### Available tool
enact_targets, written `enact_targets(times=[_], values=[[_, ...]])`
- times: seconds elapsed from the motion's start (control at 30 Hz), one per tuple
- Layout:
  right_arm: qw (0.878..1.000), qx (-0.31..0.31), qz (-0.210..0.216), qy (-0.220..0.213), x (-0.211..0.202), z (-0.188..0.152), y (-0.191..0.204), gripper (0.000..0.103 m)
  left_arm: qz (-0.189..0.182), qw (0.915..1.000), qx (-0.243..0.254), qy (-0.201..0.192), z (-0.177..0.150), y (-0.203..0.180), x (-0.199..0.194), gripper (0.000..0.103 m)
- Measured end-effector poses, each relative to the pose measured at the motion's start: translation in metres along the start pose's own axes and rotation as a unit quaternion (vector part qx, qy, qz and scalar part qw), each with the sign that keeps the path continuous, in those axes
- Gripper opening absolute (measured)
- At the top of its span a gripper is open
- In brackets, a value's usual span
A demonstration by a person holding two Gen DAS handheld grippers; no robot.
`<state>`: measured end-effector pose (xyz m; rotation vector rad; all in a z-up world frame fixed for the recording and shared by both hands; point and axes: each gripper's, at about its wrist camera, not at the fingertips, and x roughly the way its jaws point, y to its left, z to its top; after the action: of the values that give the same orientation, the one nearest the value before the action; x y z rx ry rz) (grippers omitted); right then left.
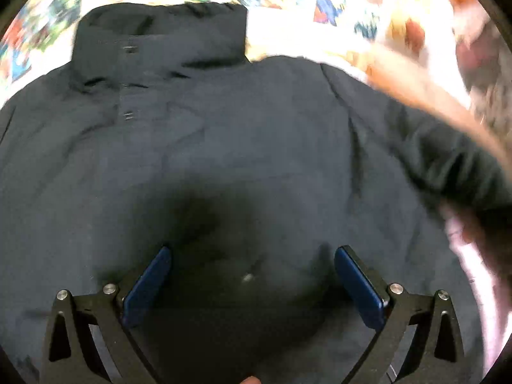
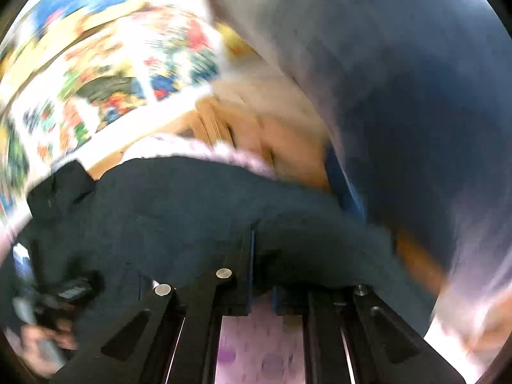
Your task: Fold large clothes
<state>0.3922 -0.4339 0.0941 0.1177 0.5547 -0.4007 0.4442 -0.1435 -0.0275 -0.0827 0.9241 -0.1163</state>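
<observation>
Jaws apparently clamped on dark jacket point(image 2: 198, 211), right gripper point(image 2: 260, 288).

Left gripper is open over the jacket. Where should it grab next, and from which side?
Probably the left sleeve or shoulder edge of the jacket, coming in from the jacket's left side. The body lies flat with the collar at the far end, so its middle offers no edge to pinch. The left gripper is open above the lower front; the right gripper already holds dark fabric.

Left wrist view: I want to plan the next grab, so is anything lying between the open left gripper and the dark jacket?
Nothing visible does. The left gripper hangs open directly over the dark jacket, with only bare fabric between its fingers.
</observation>
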Motion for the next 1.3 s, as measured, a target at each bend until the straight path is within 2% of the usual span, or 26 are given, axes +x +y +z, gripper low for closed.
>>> enact_targets(times=[0.07, 0.13, 0.2, 0.3, 0.37, 0.47, 0.53, 0.57, 0.67, 0.77, 0.9, 1.0, 1.07, 1.1, 1.2, 1.27, 1.3], values=[[0.998, -0.045, -0.007, -0.04, 0.003, 0.023, 0.022, 0.007, -0.022, 0.9993, -0.029, 0.006, -0.003, 0.015, -0.019, 0.103], [0.996, -0.06, 0.001, -0.069, 0.002, 0.046, 0.036, 0.006, -0.033, 0.9988, -0.033, 0.016, -0.008, 0.035, -0.037, 0.103], [0.992, -0.081, 0.01, -0.098, -0.003, 0.061, 0.058, 0.007, -0.022, 0.9995, -0.022, 0.008, -0.017, 0.055, -0.056, 0.103], [0.978, -0.141, 0.035, -0.153, -0.009, 0.084, 0.111, 0.007, 0.012, 0.9996, 0.0, -0.024, -0.033, 0.088, -0.088, 0.103], [0.966, -0.179, 0.06, -0.174, -0.012, 0.089, 0.155, 0.007, 0.022, 0.9992, -0.01, -0.031, -0.035, 0.119, -0.109, 0.103], [0.952, -0.219, 0.106, -0.185, -0.017, 0.082, 0.207, 0.006, 0.012, 0.9971, -0.061, -0.043, -0.038, 0.164, -0.138, 0.103], [0.938, -0.258, 0.134, -0.188, -0.032, 0.056, 0.233, 0.006, 0.012, 0.9949, -0.087, -0.051, -0.042, 0.188, -0.155, 0.103], [0.927, -0.288, 0.151, -0.189, -0.033, 0.046, 0.258, 0.006, 0.015, 0.9939, -0.094, -0.056, -0.043, 0.198, -0.163, 0.103], [0.895, -0.357, 0.186, -0.19, -0.041, 0.004, 0.297, 0.006, 0.024, 0.9902, -0.116, -0.074, -0.049, 0.226, -0.184, 0.103], [0.859, -0.429, 0.218, -0.175, -0.051, -0.043, 0.333, 0.006, 0.018, 0.9863, -0.14, -0.085, -0.053, 0.245, -0.194, 0.103], [0.831, -0.483, 0.241, -0.136, -0.059, -0.093, 0.354, 0.006, 0.004, 0.9826, -0.156, -0.1, -0.061, 0.262, -0.197, 0.103], [0.802, -0.535, 0.25, -0.087, -0.064, -0.134, 0.364, 0.006, -0.01, 0.9826, -0.158, -0.098, -0.068, 0.267, -0.193, 0.103], [0.784, -0.559, 0.263, -0.05, -0.068, -0.158, 0.364, 0.01, -0.023, 0.9817, -0.164, -0.095, -0.066, 0.269, -0.186, 0.103], [0.778, -0.566, 0.271, -0.029, -0.07, -0.165, 0.362, 0.015, -0.029, 0.9812, -0.167, -0.093, -0.067, 0.271, -0.185, 0.103], [0.768, -0.573, 0.286, 0.004, -0.081, -0.181, 0.347, 0.029, -0.039, 0.9811, -0.169, -0.086, -0.067, 0.273, -0.18, 0.103], [0.772, -0.564, 0.294, 0.016, -0.093, -0.185, 0.332, 0.038, -0.046, 0.9821, -0.164, -0.082, -0.065, 0.27, -0.176, 0.103], [0.777, -0.551, 0.304, 0.028, -0.099, -0.184, 0.321, 0.046, -0.049, 0.9826, -0.16, -0.081, -0.064, 0.268, -0.174, 0.103]])
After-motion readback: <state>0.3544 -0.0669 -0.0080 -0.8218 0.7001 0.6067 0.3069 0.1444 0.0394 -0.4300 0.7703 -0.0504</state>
